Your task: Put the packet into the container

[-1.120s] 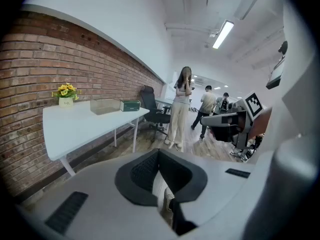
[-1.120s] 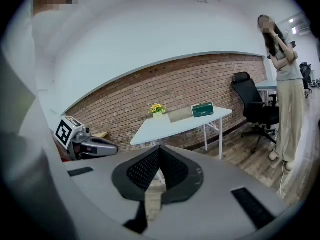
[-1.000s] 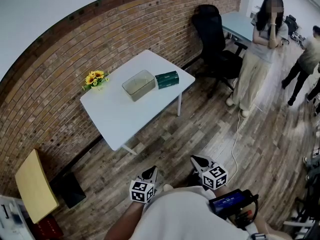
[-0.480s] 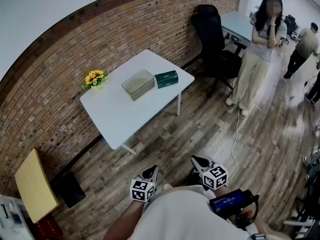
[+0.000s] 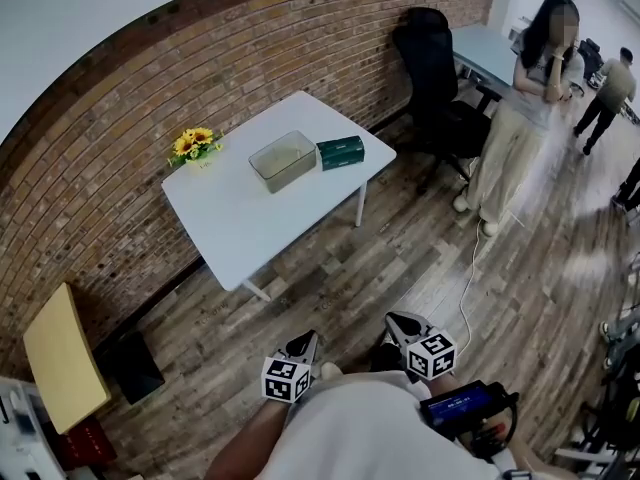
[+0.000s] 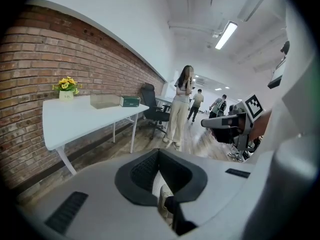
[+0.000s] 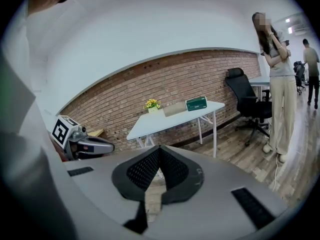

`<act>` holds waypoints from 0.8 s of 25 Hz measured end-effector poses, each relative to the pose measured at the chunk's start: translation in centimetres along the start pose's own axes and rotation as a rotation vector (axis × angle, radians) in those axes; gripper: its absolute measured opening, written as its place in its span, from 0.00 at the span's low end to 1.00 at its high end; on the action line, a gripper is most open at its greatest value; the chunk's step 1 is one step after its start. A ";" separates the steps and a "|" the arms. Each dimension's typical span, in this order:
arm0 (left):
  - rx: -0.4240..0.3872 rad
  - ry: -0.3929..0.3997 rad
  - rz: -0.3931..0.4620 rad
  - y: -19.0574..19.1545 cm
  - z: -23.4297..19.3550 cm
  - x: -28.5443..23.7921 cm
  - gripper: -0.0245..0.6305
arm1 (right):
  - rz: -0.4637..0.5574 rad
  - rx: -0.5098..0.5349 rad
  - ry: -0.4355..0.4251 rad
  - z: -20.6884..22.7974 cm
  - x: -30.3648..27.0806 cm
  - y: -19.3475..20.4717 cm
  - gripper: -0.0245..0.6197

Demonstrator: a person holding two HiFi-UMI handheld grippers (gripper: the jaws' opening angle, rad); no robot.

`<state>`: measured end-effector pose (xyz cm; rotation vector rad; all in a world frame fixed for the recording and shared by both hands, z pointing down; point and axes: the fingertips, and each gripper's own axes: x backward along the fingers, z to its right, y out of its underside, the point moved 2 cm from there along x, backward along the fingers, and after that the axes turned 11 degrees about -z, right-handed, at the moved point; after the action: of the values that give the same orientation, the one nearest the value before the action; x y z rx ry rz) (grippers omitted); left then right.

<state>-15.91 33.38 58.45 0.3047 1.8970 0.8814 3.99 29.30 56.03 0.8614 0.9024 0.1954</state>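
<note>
A dark green packet lies on the white table by the brick wall, right beside a clear rectangular container. Both also show far off in the left gripper view, packet and container, and in the right gripper view, packet and container. My left gripper and right gripper are held close to my body, well away from the table. Both are shut, pads together, with nothing between them.
A small pot of yellow flowers stands at the table's far corner. A black office chair and a standing person are to the right of the table. A white cable runs over the wooden floor. A yellow board leans at the left.
The head view has shifted slightly, so the table sits a little further right in frame. A person in the background has walked away. Both grippers stay where they were.
</note>
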 end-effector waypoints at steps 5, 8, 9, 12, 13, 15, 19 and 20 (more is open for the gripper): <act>0.029 0.006 -0.010 0.6 0.3 -0.2 0.05 | -0.038 -0.006 0.017 0.5 0.2 0.5 0.05; 0.042 0.012 -0.019 0.8 0.5 -0.5 0.05 | -0.061 -0.003 0.016 0.6 0.0 0.5 0.05; 0.046 0.012 -0.021 0.7 0.4 -0.6 0.05 | -0.067 0.001 0.012 0.6 -0.1 0.3 0.05; 0.069 0.007 -0.029 0.7 0.5 -0.5 0.05 | -0.092 0.004 -0.006 0.5 -0.3 0.1 0.05; 0.076 0.007 -0.032 0.6 0.6 -0.4 0.05 | -0.102 0.001 -0.009 0.6 -0.3 0.1 0.05; 0.082 0.004 -0.035 0.3 0.5 -0.1 0.05 | -0.112 -0.001 -0.014 0.8 -0.6 -0.3 0.05; 0.086 -0.036 -0.033 -1.1 -0.7 0.3 0.05 | -0.092 0.045 -0.064 0.8 -2.5 -3.3 0.05; 0.090 -0.048 -0.037 -1.3 -0.8 0.4 0.05 | -0.091 0.060 -0.081 0.8 -2.7 -3.7 0.05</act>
<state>-16.59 32.31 57.53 0.3413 1.8947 0.7591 2.15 25.08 55.27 0.8753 0.8733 0.0547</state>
